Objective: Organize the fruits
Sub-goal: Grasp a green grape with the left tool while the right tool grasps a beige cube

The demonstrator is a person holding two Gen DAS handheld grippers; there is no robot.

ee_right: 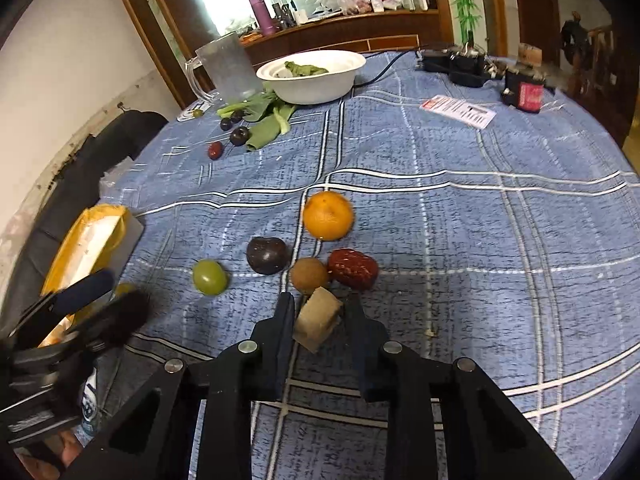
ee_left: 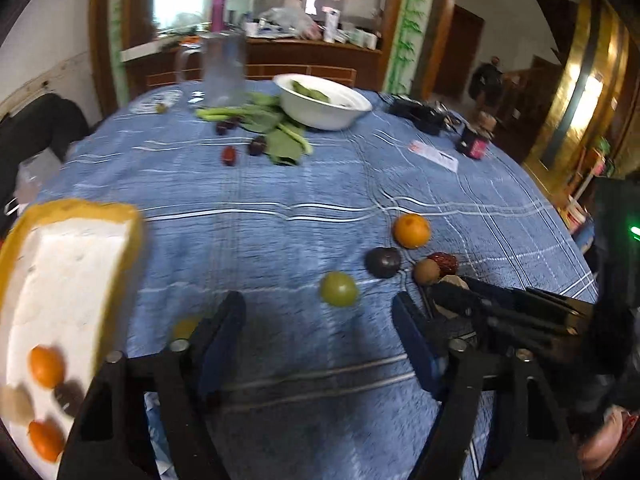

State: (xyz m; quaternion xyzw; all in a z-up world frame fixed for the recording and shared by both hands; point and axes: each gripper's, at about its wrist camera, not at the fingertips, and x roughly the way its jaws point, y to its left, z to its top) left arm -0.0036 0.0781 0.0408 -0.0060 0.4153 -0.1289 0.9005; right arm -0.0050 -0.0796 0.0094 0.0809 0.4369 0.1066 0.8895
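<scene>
A cluster of fruit lies on the blue checked tablecloth (ee_right: 480, 240): an orange (ee_right: 328, 215), a dark plum (ee_right: 267, 255), a green grape (ee_right: 209, 277), a brown round fruit (ee_right: 309, 275) and a red date (ee_right: 353, 268). My right gripper (ee_right: 319, 318) is shut on a beige chunk (ee_right: 318, 317) just in front of them. My left gripper (ee_left: 320, 312) is open and empty over the cloth, left of the cluster; the green grape (ee_left: 338, 289) lies just beyond it. A yellow-rimmed white box (ee_left: 60, 280) at the left holds oranges (ee_left: 47, 365) and other fruit.
At the far side stand a white bowl (ee_right: 316, 80) with greens, a clear pitcher (ee_right: 228, 68), leafy greens (ee_right: 264, 120) and several small dark fruits (ee_right: 239, 135). A card (ee_right: 458, 110) and black devices (ee_right: 464, 66) lie at the far right. A small yellow fruit (ee_left: 185, 327) lies beside the box.
</scene>
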